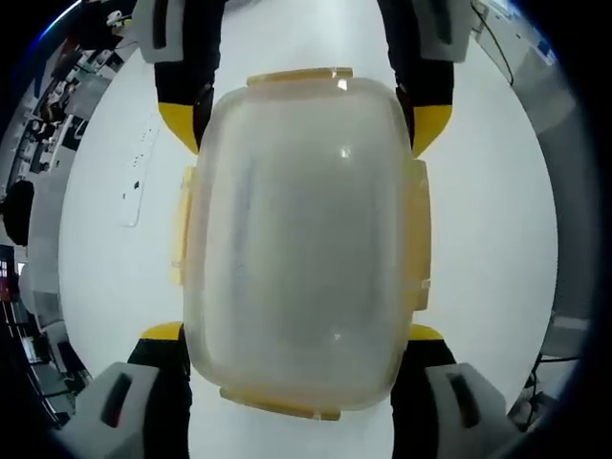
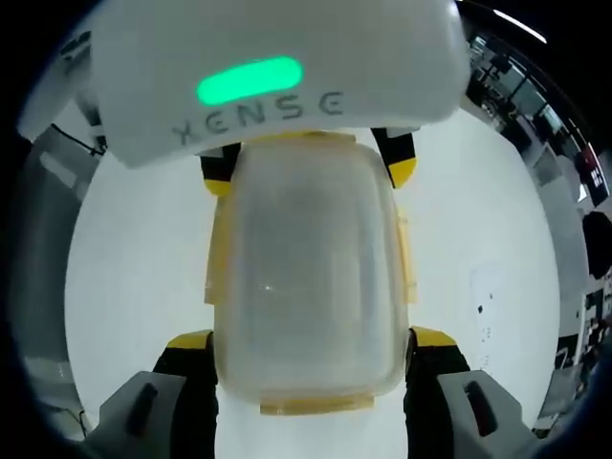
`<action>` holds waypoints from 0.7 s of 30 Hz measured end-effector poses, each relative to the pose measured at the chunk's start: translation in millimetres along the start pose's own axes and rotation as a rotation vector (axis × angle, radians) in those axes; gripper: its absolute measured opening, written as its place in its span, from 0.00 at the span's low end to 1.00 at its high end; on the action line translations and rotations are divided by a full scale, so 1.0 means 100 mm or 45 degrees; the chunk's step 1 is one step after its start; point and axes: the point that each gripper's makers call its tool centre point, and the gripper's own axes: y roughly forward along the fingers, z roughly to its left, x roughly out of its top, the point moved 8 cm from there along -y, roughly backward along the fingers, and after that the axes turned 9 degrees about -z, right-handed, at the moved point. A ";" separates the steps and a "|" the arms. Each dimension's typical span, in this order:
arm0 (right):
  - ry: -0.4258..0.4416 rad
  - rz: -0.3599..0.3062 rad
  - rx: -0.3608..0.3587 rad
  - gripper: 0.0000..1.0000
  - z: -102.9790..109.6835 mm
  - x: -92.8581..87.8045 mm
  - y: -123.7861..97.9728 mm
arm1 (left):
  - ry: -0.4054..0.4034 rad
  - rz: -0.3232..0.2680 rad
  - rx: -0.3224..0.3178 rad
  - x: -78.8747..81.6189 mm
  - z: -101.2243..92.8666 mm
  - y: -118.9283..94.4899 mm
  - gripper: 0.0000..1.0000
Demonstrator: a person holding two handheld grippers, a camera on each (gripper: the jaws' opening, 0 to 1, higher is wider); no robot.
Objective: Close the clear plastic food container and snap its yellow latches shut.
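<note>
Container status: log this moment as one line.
container: lid on, on white table | latches: state unclear | left gripper: straddles near end | right gripper: straddles opposite end

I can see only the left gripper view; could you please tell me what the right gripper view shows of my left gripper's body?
Observer: The left gripper stands at the far end of the clear container, one jaw on each side, and a green light glows on its white housing.
Operator: Thank you. Is anything written near that light?
Observer: Yes, the grey lettering XENSE runs just below it.
</note>
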 end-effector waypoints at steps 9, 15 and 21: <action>0.002 -0.001 0.000 0.81 -0.01 -0.01 -0.01 | -0.006 -0.011 -0.001 0.01 0.01 -0.01 0.87; 0.003 -0.004 0.001 0.81 -0.02 -0.01 -0.01 | -0.005 -0.011 -0.003 0.01 0.02 0.00 0.87; -0.002 -0.012 0.003 0.81 -0.02 -0.01 -0.01 | -0.002 -0.014 -0.009 0.00 0.03 0.00 0.88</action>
